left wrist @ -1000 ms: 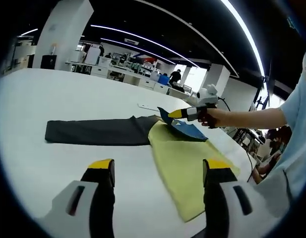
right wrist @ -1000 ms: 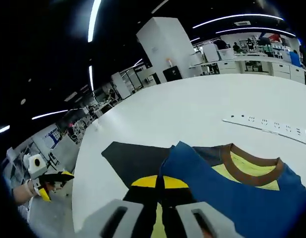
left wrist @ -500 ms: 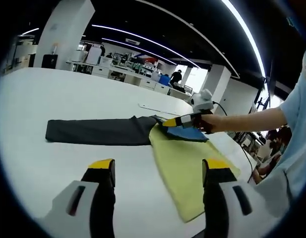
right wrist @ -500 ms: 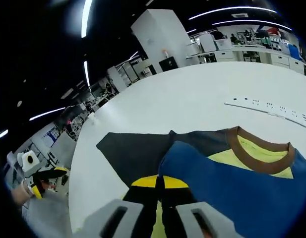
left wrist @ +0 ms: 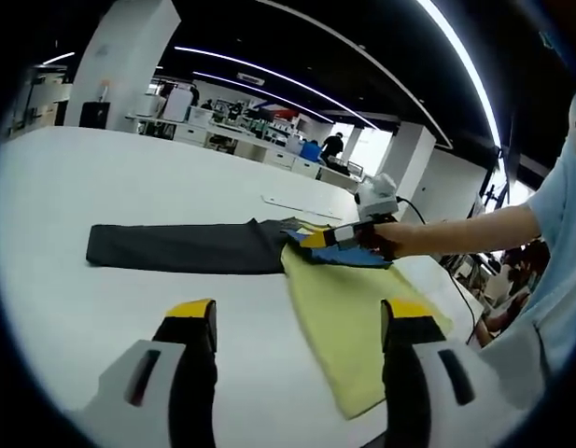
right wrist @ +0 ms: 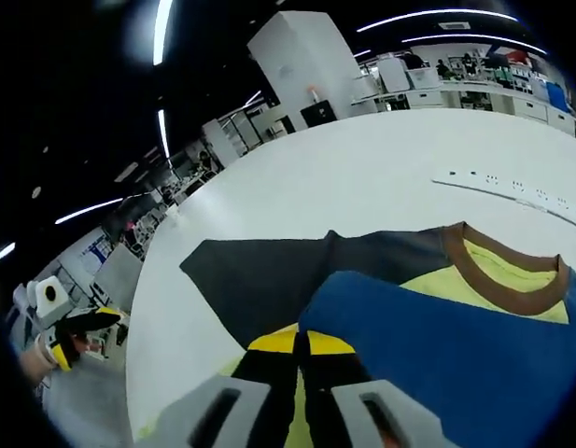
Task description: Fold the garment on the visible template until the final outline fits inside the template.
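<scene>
Left gripper view: the left gripper [left wrist: 297, 322], its two yellow-tipped jaws spread wide with nothing between them, hovers above the white table [left wrist: 110, 177]. On the table lies the garment [left wrist: 353, 299], a shirt with a yellow-green body and a dark grey sleeve [left wrist: 180, 247] stretched flat toward the left of the view. At the far end of the yellow-green panel, the right gripper [left wrist: 317, 239], held in a person's hand [left wrist: 379, 239], pinches a blue portion [left wrist: 348, 254] of the garment low over the fabric. A white power strip [left wrist: 292, 203] lies on the table beyond the garment, apart from it. Right gripper view: the right gripper [right wrist: 301, 343] has its yellow-tipped jaws closed together on the edge of the blue portion [right wrist: 437, 345], which overlies the yellow-green fabric; the brown collar [right wrist: 498, 271] curves at the right and the dark grey sleeve [right wrist: 259, 280] spreads beyond the jaws. The left gripper [right wrist: 82, 322] appears at the far left edge, off the table's rim. The template's outline cannot be made out.
</scene>
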`<state>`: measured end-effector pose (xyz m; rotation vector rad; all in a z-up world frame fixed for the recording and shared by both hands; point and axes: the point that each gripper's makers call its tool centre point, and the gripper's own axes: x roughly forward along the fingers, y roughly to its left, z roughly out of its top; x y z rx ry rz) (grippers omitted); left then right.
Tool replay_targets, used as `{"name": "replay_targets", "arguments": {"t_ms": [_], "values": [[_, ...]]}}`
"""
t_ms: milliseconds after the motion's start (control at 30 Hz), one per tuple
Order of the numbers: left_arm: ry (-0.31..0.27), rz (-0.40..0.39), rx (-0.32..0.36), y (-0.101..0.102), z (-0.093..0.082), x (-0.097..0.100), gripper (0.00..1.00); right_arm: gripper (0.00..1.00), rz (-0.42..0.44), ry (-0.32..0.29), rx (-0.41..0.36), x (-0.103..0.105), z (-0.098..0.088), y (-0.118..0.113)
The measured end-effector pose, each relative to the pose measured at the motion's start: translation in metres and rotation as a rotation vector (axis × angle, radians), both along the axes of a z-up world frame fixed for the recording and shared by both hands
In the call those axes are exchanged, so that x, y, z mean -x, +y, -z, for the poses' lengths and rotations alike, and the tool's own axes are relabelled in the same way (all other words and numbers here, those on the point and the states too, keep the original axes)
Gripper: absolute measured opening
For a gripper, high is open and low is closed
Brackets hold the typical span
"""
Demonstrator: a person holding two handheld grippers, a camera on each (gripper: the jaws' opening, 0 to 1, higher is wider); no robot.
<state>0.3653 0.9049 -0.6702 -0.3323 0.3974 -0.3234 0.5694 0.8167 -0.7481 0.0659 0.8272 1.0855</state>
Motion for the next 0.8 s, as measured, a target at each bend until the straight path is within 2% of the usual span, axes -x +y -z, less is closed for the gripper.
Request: {"name": "replay_targets", "arguments": {"t_ms": [133, 233, 267, 300, 367, 533, 600, 700, 767, 800], "values": [[0.006, 0.000, 0.002, 0.000, 0.002, 0.000, 0.69, 0.00, -0.001, -0.003, -0.002, 0.002, 0.003, 0.001], [0.010, 0.002, -0.001, 0.000, 0.003, 0.000, 0.69, 0.00, -0.026, -0.030, 0.002, 0.004, 0.004, 0.002], [0.011, 0.002, 0.000, 0.000, 0.003, 0.000, 0.69, 0.00, -0.047, -0.062, 0.013, 0.005, 0.004, 0.003], [0.009, 0.002, 0.004, 0.000, 0.003, -0.001, 0.69, 0.03, -0.056, -0.079, 0.019, 0.005, 0.005, 0.003], [0.009, -0.001, -0.001, 0.002, 0.003, -0.001, 0.69, 0.09, -0.055, -0.076, 0.007, 0.008, 0.002, 0.004], [0.011, -0.004, 0.004, 0.003, 0.004, -0.002, 0.69, 0.31, -0.078, -0.113, -0.029, 0.011, -0.009, 0.004], [0.012, 0.000, 0.002, 0.002, 0.005, -0.002, 0.70, 0.40, -0.080, -0.132, -0.037, 0.015, -0.014, 0.000], [0.009, 0.004, 0.003, 0.001, 0.004, -0.002, 0.70, 0.46, -0.116, -0.163, -0.038, 0.024, -0.019, -0.008], [0.011, 0.007, 0.005, 0.001, 0.005, -0.002, 0.71, 0.51, -0.132, -0.203, -0.030, 0.026, -0.021, -0.016], [0.011, 0.008, 0.006, 0.001, 0.005, -0.002, 0.71, 0.57, -0.138, -0.224, -0.026, 0.027, -0.022, -0.022]]}}
